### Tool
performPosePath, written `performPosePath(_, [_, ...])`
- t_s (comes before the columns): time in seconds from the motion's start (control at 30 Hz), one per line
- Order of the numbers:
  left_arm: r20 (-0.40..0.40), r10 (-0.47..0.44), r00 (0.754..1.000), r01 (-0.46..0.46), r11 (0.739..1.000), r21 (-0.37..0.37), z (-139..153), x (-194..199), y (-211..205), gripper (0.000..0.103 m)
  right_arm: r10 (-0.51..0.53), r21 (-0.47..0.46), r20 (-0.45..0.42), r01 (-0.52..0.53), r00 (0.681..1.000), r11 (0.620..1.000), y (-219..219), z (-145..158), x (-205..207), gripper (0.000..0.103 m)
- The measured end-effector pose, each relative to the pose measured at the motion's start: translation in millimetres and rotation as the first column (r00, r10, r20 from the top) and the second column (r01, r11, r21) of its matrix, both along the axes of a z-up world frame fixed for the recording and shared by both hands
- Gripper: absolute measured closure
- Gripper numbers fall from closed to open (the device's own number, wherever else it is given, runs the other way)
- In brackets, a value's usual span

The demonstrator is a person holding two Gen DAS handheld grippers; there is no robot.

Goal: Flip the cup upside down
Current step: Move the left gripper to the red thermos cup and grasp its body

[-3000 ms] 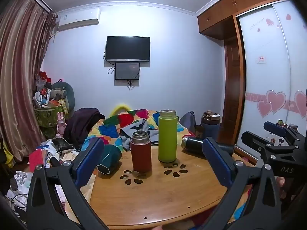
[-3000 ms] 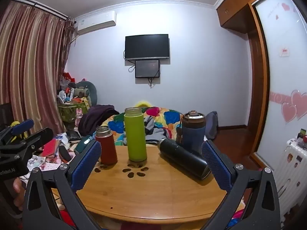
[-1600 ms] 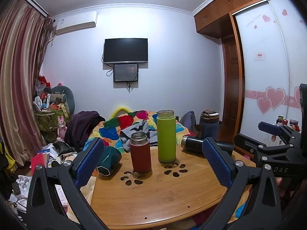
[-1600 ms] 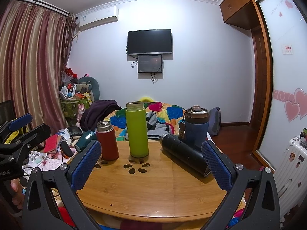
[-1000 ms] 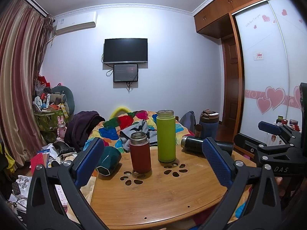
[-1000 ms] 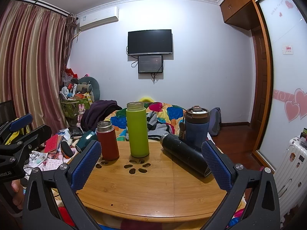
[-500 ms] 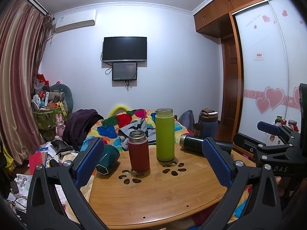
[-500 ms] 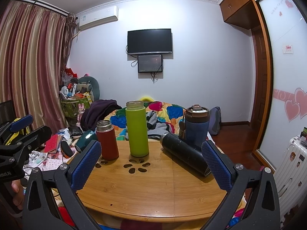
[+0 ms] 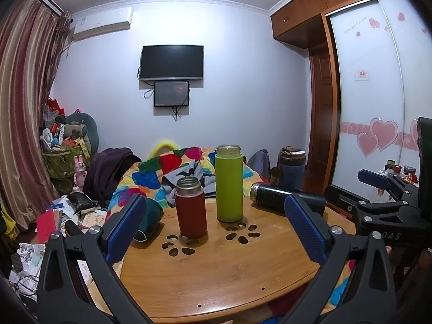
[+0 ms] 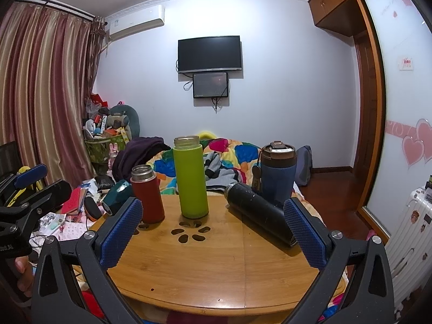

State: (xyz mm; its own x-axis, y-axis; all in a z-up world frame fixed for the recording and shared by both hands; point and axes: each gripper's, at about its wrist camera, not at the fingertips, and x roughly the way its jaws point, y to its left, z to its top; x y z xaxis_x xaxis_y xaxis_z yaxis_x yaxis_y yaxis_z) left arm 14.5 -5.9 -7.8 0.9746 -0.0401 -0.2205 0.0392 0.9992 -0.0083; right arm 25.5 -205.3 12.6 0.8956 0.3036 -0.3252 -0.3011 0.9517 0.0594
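On the round wooden counter (image 9: 216, 270) the things run from left to right. A teal cup (image 9: 151, 216) lies on its side at the left edge, just behind the left tool's left pad. Next stands a red flask (image 9: 191, 212), upright with its steel mouth uncovered, and close beside it a taller green bottle (image 9: 229, 185), also upright and uncapped. Further right a black flask (image 10: 257, 214) lies on its side, its mouth toward the middle of the counter, and behind it a blue mug with a brown lid (image 10: 278, 171) stands at the far edge. The left tool (image 9: 216, 232) hovers over the near edge with its 2 blue pads spread wide and nothing between them; the right tool (image 10: 212, 232) hangs likewise, open and empty, well short of every vessel. Which vessel counts as the cup cannot be told for sure from the task line; the red flask sits most squarely between the left tool's pads, so it looks the likely target. By this showing the task has not begun: no vessel is gripped, lifted or inverted. Everything is left to do: the approach, the closing of the pads on the body, the lift, the half turn and the setting down on the rim.
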Motion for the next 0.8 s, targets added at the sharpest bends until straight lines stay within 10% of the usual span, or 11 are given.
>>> performPosePath(0.53, [-0.263, 0.026, 0.964, -0.038, 0.998, -0.04, -47.1, 156.7, 32.1, 0.0, -0.015, 0.005, -0.173, 0.017, 0.985, 1.0, -16.5, -53.6, 55.3, 0.0])
performPosePath(0.8, [-0.344, 0.008, 0.939, -0.041, 0.995, -0.087, -70.6, 206.9, 42.7, 0.03, 0.01, 0.007, -0.259, -0.008, 0.966, 1.0, -16.2, -82.7, 77.9, 0.0])
